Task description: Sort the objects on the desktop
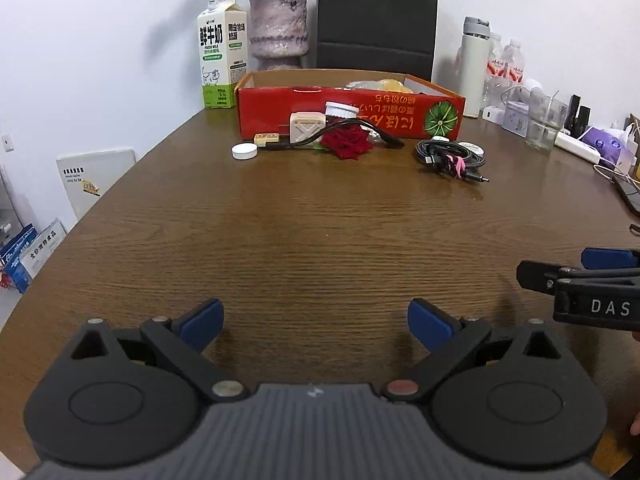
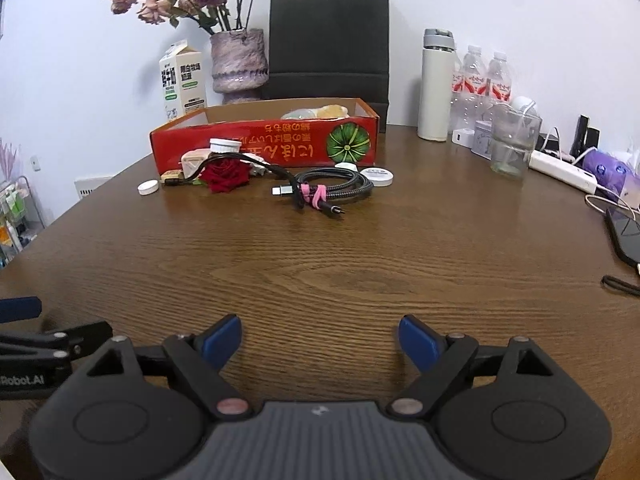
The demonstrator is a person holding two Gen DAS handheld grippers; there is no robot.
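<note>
A red cardboard box (image 1: 348, 114) (image 2: 264, 148) stands at the far side of the wooden table. In front of it lie a red rose (image 1: 347, 142) (image 2: 225, 175), a beige charger block (image 1: 306, 127) with a black cord, a white round cap (image 1: 244, 151) (image 2: 148, 187), a white-lidded jar (image 1: 341, 111) (image 2: 225, 146) and a coiled black cable bundle (image 1: 450, 157) (image 2: 332, 186) tied with pink. My left gripper (image 1: 315, 322) is open over bare wood near the front edge. My right gripper (image 2: 320, 338) is also open and empty, far from the objects.
Behind the box stand a milk carton (image 1: 218, 54), a vase of dried flowers (image 2: 238, 62) and a black paper bag (image 2: 329, 40). On the right are a white flask (image 2: 436, 84), water bottles, a glass (image 2: 512, 142), a power strip (image 2: 562, 170) and a phone (image 2: 624, 236).
</note>
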